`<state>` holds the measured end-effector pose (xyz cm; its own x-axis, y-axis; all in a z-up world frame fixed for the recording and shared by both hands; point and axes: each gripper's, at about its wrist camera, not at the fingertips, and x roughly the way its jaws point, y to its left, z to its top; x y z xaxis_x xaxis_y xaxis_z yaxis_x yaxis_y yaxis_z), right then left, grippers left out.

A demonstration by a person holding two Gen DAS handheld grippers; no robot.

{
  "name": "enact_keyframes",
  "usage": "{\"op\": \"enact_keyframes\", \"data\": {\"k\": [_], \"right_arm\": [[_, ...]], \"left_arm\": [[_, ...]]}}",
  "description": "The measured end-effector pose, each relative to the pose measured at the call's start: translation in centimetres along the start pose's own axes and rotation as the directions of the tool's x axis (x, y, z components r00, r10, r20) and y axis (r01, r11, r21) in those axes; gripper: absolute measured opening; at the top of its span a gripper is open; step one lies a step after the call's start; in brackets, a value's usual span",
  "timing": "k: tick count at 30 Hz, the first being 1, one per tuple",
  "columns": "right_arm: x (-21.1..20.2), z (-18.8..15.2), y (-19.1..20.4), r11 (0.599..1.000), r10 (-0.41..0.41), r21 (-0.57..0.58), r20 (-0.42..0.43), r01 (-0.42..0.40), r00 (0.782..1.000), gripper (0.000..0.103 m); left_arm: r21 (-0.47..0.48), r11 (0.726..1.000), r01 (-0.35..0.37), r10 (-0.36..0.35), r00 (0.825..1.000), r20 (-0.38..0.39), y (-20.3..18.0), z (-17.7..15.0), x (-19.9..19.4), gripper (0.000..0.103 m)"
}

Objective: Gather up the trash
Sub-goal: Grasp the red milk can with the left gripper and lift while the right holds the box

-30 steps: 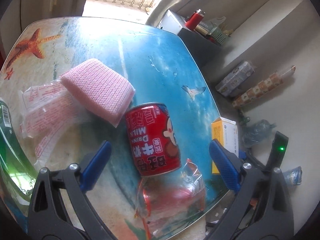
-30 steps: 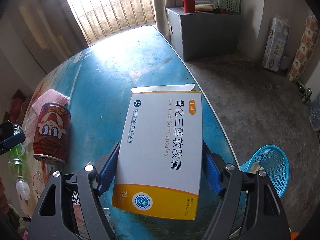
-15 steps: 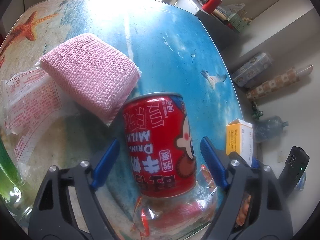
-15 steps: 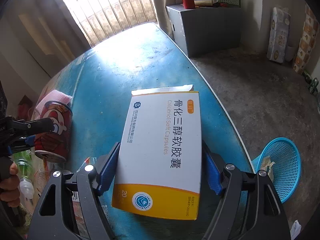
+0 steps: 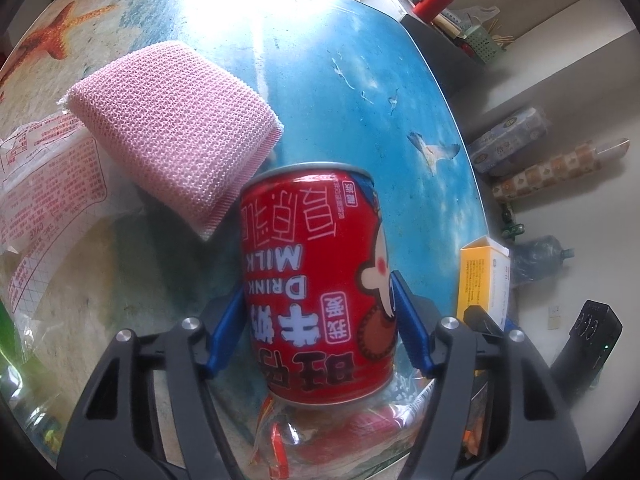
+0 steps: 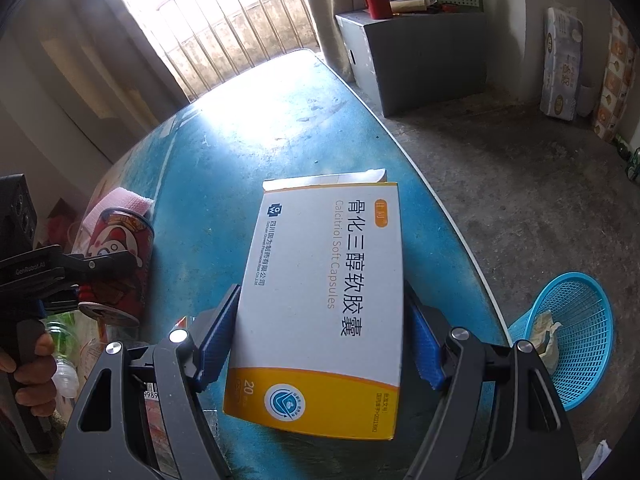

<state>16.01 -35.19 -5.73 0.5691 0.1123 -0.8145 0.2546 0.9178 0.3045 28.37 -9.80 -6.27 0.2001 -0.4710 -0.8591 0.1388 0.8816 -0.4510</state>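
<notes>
A red milk drink can (image 5: 320, 280) stands upside down on the sea-print table (image 5: 340, 80). My left gripper (image 5: 316, 292) straddles it; its jaws are closing and both blue pads (image 5: 404, 320) lie against the can's sides. The right wrist view shows the same can (image 6: 120, 256) at the left with the left gripper (image 6: 100, 264) around it. My right gripper (image 6: 322, 292) is shut on a white and yellow medicine box (image 6: 328, 300), held above the table near its right edge. That box (image 5: 480, 276) also shows at the right of the left wrist view.
A pink sponge (image 5: 172, 120) and a printed plastic bag (image 5: 48, 184) lie left of the can. A crumpled clear wrapper (image 5: 340, 432) sits under the can's near side. A blue basket (image 6: 572, 332) holding some paper stands on the floor, right of the table. A hand (image 6: 32, 368) holds the left gripper's handle.
The left gripper came down over the can and its jaws narrowed from wide apart to touching the can's sides. The right gripper stayed in place with the box.
</notes>
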Motion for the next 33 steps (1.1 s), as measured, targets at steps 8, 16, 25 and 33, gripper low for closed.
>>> {"op": "enact_keyframes", "data": {"k": [8, 16, 25, 33], "right_arm": [[-0.4, 0.2, -0.7, 0.998, 0.054, 0.043, 0.016, -0.054, 0.998, 0.073], [-0.8, 0.4, -1.1, 0.993, 0.088, 0.076, 0.026, -0.089, 0.996, 0.073], [-2.0, 0.5, -1.1, 0.989, 0.116, 0.082, 0.053, -0.120, 0.992, 0.073], [-3.6, 0.3, -1.2, 0.984, 0.150, 0.088, 0.085, -0.157, 0.985, 0.073]], "left_arm": [[0.054, 0.998, 0.031, -0.034, 0.997, 0.068, -1.1, -0.1, -2.0, 0.062], [0.059, 0.997, 0.044, -0.051, 0.993, 0.109, -0.9, 0.0, -3.3, 0.062], [0.115, 0.993, 0.038, -0.059, 0.981, 0.184, -1.8, -0.4, -6.1, 0.062], [0.155, 0.986, 0.061, -0.093, 0.974, 0.206, -3.4, -1.1, -8.1, 0.062]]}}
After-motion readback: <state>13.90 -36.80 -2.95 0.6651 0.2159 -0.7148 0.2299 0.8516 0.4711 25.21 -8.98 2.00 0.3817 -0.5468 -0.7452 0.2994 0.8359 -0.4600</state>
